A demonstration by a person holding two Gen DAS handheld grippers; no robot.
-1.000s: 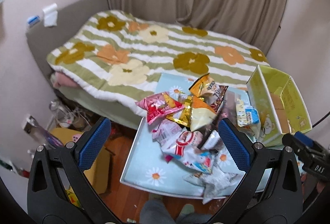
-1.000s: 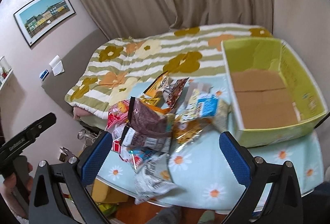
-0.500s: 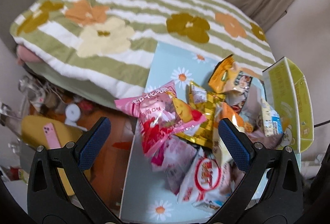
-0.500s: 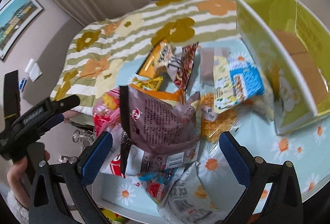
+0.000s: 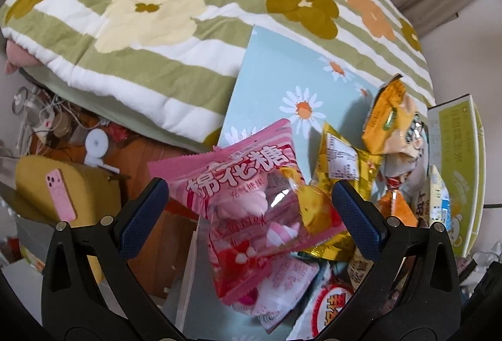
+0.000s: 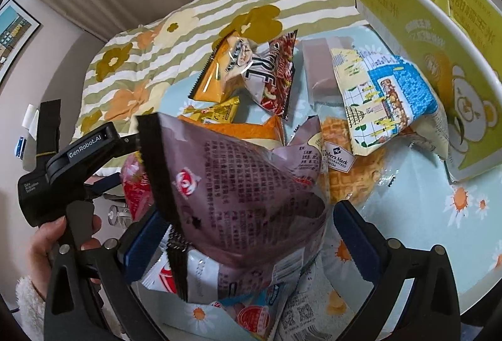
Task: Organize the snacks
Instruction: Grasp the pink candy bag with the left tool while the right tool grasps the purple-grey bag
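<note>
- The left tool (image 5: 249,215) is held released, its jaws spread either side of the pink marshmallow bag (image 5: 251,199) at the near left edge of the counter (image 5: 269,74).
- The right tool (image 6: 248,234) is likewise released around the purple bag (image 6: 238,184) topping the snack pile.
- Each bag is best pinched at its sealed edge, not its puffed middle.
- The green box (image 6: 439,36) stands far right, and is judged the destination.

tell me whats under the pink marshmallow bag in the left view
The pink marshmallow bag lies over a gold foil packet, a paler pink packet and a red-and-white packet. Whatever sits beneath its middle is covered.
</note>
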